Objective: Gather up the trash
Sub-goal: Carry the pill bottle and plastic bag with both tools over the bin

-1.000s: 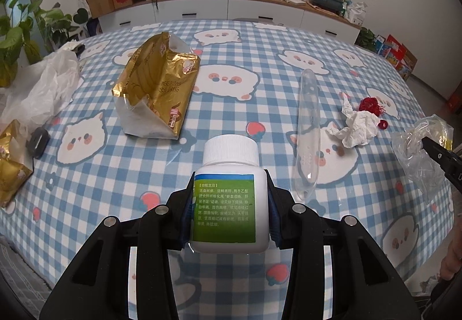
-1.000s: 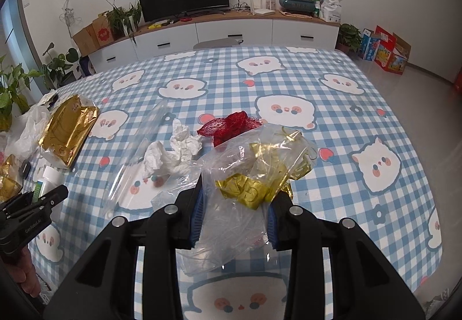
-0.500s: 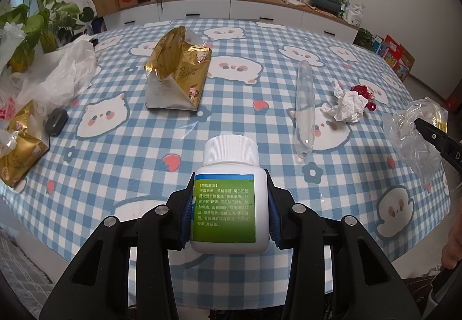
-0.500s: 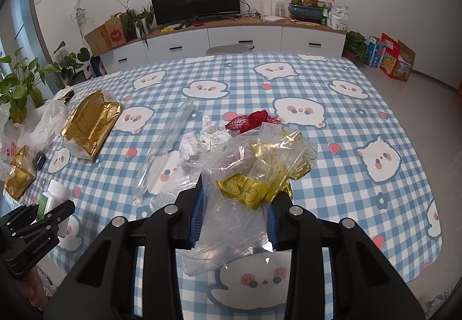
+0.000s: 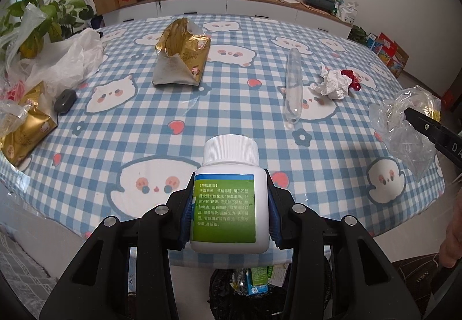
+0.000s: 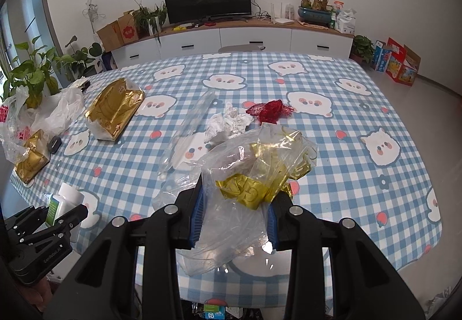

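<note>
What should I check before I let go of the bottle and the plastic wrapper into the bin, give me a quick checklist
1. Left claw grips the white pill bottle on both sides, cap up: ok.
2. Right claw is shut on the clear plastic wrapper with gold foil inside: ok.
3. Black trash bag is open below the table edge, under the left claw: ok.
4. Bag is also under the right claw: only a sliver shows at the bottom edge, cannot tell.
5. Both claws are past the table edge: the bottle looks so; wrapper cannot tell.
6. Table cleared: not ok; gold bag, crumpled tissue and clear tube remain.
</note>
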A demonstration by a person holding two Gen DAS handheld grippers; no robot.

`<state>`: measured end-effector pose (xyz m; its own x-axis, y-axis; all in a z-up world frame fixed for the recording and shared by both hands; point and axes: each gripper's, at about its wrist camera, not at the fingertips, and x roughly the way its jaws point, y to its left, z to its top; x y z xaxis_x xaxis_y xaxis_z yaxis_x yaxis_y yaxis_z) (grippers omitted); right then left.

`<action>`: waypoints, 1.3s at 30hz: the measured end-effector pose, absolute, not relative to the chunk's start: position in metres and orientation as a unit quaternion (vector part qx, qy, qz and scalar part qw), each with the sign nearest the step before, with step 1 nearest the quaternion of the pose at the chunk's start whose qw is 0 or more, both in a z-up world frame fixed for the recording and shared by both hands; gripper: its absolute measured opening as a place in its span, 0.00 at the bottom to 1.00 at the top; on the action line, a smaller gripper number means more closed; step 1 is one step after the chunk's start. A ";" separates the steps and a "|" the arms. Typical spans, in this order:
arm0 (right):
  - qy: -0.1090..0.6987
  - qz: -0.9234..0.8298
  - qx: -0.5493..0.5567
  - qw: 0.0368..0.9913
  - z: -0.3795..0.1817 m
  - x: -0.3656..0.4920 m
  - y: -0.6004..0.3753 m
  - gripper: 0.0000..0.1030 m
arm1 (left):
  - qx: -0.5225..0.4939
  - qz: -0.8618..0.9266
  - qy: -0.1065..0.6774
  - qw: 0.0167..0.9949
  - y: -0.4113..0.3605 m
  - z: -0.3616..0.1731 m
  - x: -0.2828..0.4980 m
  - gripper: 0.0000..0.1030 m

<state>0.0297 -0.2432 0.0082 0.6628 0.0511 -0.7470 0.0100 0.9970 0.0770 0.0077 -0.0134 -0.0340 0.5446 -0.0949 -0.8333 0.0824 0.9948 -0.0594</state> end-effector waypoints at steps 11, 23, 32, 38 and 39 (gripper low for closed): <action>0.414 0.038 0.027 0.909 0.005 -0.017 -0.213 0.32 | -0.012 -0.049 0.468 0.882 -0.006 -0.031 -0.042 0.39; 0.430 0.059 0.014 0.901 -0.010 -0.061 -0.189 0.32 | -0.023 -0.031 0.479 0.877 0.013 -0.046 -0.087 0.39; 0.457 0.065 0.002 0.887 -0.039 -0.088 -0.169 0.32 | -0.031 -0.018 0.499 0.866 0.024 -0.075 -0.110 0.39; 0.475 0.059 -0.002 0.878 -0.061 -0.100 -0.163 0.32 | -0.029 -0.004 0.511 0.859 0.029 -0.100 -0.115 0.39; 0.477 0.057 -0.004 0.877 -0.064 -0.102 -0.161 0.32 | -0.028 -0.002 0.513 0.858 0.030 -0.103 -0.117 0.39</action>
